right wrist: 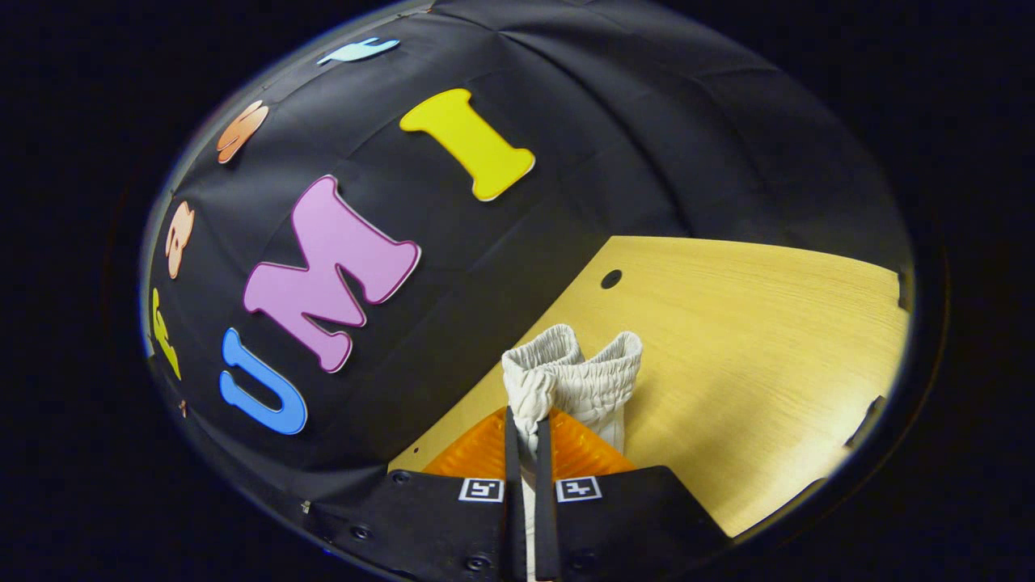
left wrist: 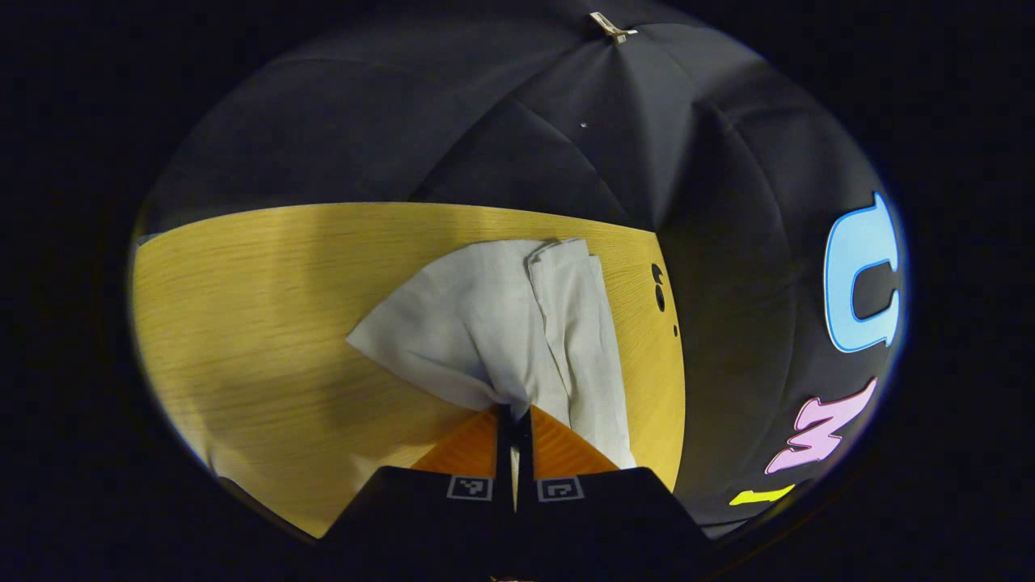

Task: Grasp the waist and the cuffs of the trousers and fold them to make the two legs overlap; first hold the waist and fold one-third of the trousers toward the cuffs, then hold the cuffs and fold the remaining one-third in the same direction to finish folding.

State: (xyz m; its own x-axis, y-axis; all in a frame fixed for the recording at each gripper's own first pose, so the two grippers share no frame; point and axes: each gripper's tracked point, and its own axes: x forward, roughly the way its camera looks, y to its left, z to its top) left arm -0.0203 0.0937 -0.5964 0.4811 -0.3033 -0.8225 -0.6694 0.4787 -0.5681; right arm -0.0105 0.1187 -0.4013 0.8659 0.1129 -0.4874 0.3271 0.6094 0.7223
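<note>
Two grippers: I see each one from its own camera, fingers at the bottom centre of the frame.
Left gripper (left wrist: 514, 420): my fingers are pinched almost together on a bunched fold of the trousers (left wrist: 517, 323); cloth is caught between them.
Trousers, left gripper view: pale fabric fans up from my fingertips to the middle of the frame, one wide panel spreading left to a corner, a narrower layered strip with a hemmed end running up and right. I take that hemmed end for the cuffs (left wrist: 558, 252), though I cannot be sure.
Right gripper (right wrist: 527, 428): my fingers are clamped close on the waist (right wrist: 570, 372), a strip of fabric showing in the narrow gap between them.
Waist, right gripper view: ribbed, gathered band, rising above my fingertips in two rounded lobes, just below centre frame.
Table (left wrist: 267, 323): light wood, under the trousers; it fills the middle left in the left gripper view and the right half in the right gripper view.
Holes (left wrist: 658, 287): small dark openings near the table's right edge, beside the cloth.
Lift: I cannot tell whether the fabric touches the table.
</note>
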